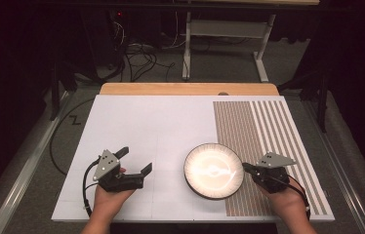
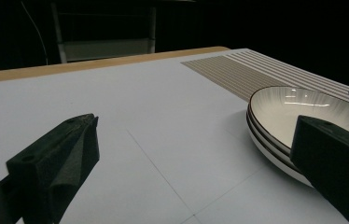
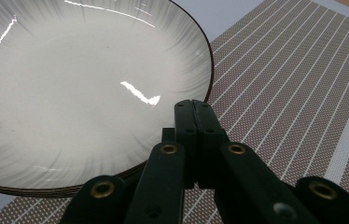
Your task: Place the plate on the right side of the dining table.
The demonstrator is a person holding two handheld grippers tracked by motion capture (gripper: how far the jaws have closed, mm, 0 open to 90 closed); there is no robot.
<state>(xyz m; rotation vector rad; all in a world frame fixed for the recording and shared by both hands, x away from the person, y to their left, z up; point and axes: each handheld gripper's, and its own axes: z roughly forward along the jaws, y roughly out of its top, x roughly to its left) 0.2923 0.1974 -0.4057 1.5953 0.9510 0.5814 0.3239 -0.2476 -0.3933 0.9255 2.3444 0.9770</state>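
Observation:
A stack of white plates with dark rims and grey streaks sits on the white board, partly on the striped mat. My right gripper is shut with nothing between its jaws, its tips at the stack's right rim. In the right gripper view the closed jaws reach just over the top plate's near edge. My left gripper is held open to the left of the stack, a short gap away. In the left gripper view its jaws stand wide apart, with the plates beyond the right jaw.
A brown-and-white striped mat covers the right part of the white board. A wooden table edge runs along the far side. Beyond it are a table frame and cables on the floor.

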